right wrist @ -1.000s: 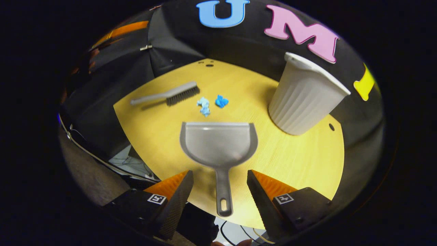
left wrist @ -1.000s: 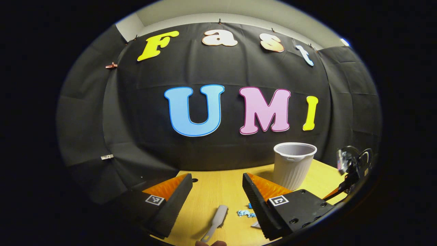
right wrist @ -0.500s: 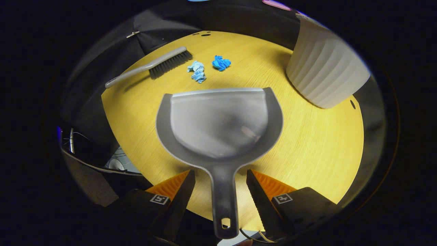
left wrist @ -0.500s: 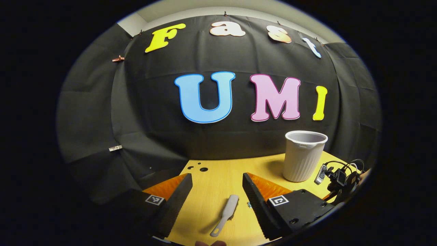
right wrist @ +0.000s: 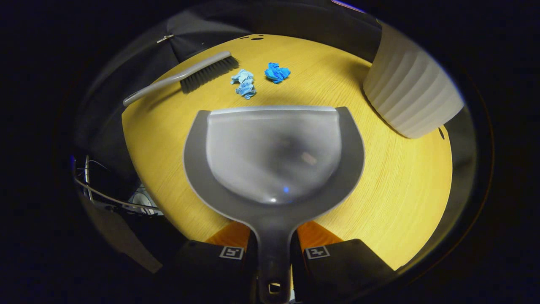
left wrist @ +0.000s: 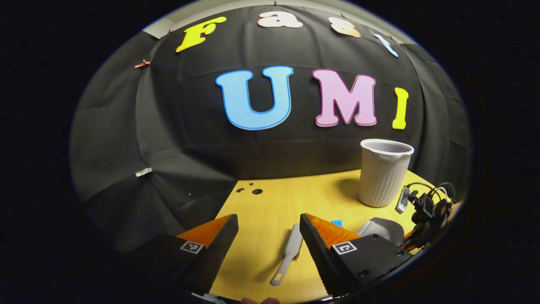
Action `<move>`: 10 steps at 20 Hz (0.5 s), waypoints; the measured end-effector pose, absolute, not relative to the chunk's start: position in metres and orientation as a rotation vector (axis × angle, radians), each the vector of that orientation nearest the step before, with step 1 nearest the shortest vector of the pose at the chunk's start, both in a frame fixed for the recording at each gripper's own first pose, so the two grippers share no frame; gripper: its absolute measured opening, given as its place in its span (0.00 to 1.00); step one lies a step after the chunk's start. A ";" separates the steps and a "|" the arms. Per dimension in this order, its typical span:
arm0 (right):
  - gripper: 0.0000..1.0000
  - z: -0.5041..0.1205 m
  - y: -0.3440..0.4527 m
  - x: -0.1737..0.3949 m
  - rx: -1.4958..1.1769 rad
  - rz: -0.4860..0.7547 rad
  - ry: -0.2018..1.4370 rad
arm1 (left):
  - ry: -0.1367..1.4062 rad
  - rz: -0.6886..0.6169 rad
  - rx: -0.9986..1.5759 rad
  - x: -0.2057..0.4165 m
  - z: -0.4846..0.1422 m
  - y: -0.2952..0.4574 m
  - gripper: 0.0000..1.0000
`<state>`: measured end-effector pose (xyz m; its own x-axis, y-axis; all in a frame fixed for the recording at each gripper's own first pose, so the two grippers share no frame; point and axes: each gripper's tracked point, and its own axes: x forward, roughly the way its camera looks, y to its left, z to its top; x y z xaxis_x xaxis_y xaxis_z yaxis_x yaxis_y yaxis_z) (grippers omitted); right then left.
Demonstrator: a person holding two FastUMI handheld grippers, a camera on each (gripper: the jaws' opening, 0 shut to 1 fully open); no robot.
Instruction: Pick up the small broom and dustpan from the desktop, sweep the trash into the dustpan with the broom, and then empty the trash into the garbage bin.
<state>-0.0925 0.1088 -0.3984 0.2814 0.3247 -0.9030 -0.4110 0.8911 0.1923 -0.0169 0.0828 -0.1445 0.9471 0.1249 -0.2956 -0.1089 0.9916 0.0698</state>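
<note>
One of the two tools is in hand: the right gripper (right wrist: 272, 253) has both fingers pressed on the handle of the grey plastic dustpan (right wrist: 273, 152), which lies flat on the yellow wooden desktop (right wrist: 392, 202). The left gripper (left wrist: 268, 240) hangs with its fingers spread above the grey small broom (left wrist: 289, 253), not yet holding it. Two blue crumpled paper scraps (right wrist: 260, 78) lie unswept beyond the pan's lip (sweeping and emptying remain). The white ribbed garbage bin (left wrist: 384, 173) stands upright nearby. No readable brand or label appears on these things.
</note>
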 end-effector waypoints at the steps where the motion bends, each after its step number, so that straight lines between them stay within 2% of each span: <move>1: 0.29 -0.396 0.108 -0.092 -0.082 0.495 1.182 | 0.328 0.105 0.065 -0.015 -0.154 0.081 0.95; 2: 0.36 -0.394 0.106 -0.094 -0.087 0.500 1.178 | 0.355 0.079 0.079 -0.012 -0.165 0.078 0.96; 5: 0.36 -0.387 0.102 -0.096 -0.104 0.519 1.164 | 0.485 -0.020 0.118 -0.004 -0.209 0.067 0.97; 8: 0.36 -0.379 0.096 -0.096 -0.127 0.531 1.177 | 0.691 -0.122 0.123 -0.007 -0.264 0.054 0.98; 10: 0.36 -0.375 0.093 -0.093 -0.137 0.537 1.172 | 0.800 -0.145 0.126 -0.002 -0.300 0.053 0.98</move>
